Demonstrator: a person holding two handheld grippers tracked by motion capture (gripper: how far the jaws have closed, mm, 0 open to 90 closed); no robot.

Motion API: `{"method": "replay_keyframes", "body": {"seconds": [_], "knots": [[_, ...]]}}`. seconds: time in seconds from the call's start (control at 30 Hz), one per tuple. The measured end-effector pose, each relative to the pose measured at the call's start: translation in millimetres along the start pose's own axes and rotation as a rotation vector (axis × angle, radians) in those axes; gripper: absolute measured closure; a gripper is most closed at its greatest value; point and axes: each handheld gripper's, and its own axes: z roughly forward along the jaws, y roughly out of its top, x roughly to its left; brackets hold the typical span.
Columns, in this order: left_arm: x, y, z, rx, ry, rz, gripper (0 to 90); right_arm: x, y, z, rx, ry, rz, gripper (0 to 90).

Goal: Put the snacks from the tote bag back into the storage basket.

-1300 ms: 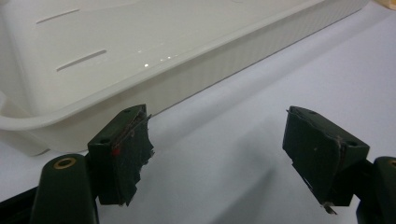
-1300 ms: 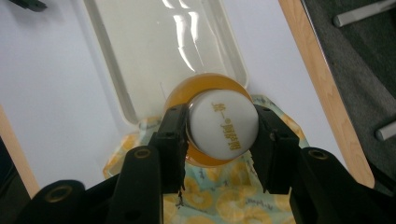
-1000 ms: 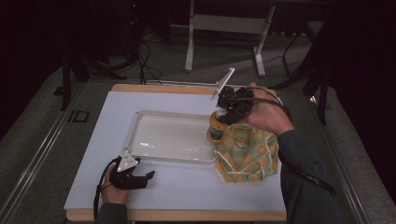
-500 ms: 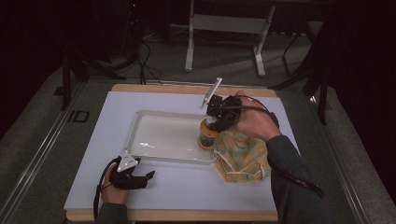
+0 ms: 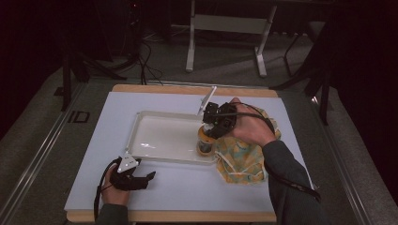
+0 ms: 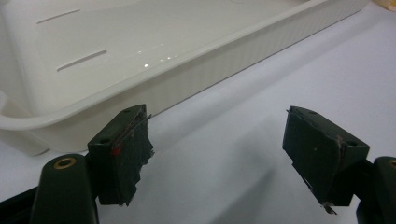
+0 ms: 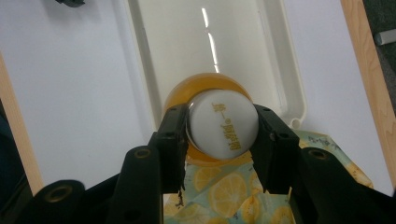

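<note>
An orange bottle with a white cap point(image 7: 223, 123) hangs upright over the right end of the white tray point(image 5: 155, 117), with my right gripper point(image 7: 223, 126) shut on its cap. In the high view the bottle point(image 5: 205, 140) is just inside the tray's right rim, under my right gripper point(image 5: 213, 126). A lemon-print cloth bag point(image 5: 244, 159) lies on the table right of the tray. My left gripper point(image 5: 148, 177) rests on the table near the front left, open with nothing between its fingers point(image 6: 123, 149), and faces the tray's near wall point(image 6: 196, 70).
The white tabletop point(image 5: 187, 192) has a wooden edge at the back point(image 5: 187, 89) and front. A metal stand point(image 5: 225, 28) and cables are on the floor beyond the table.
My right gripper has carried the bottle leftward from above the bag to over the tray's right end and lower. The left gripper has not moved.
</note>
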Motion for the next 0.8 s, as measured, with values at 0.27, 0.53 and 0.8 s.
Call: {"method": "replay_keyframes", "body": {"seconds": [0.27, 0.53, 0.8], "knots": [[0.1, -0.1, 0.0, -0.004, -0.001, -0.001, 23.3, 3.6, -2.5, 5.3, 0.010, -0.002, -0.001, 58.9], [0.1, -0.1, -0.4, -0.007, 0.001, -0.003, 23.3, 5.3, -4.6, 9.5, 0.010, 0.005, 0.002, 58.9], [0.0, -0.1, -0.1, -0.006, 0.000, -0.004, 23.3, 6.5, -6.7, 12.8, 0.019, 0.011, 0.002, 58.9]]}}
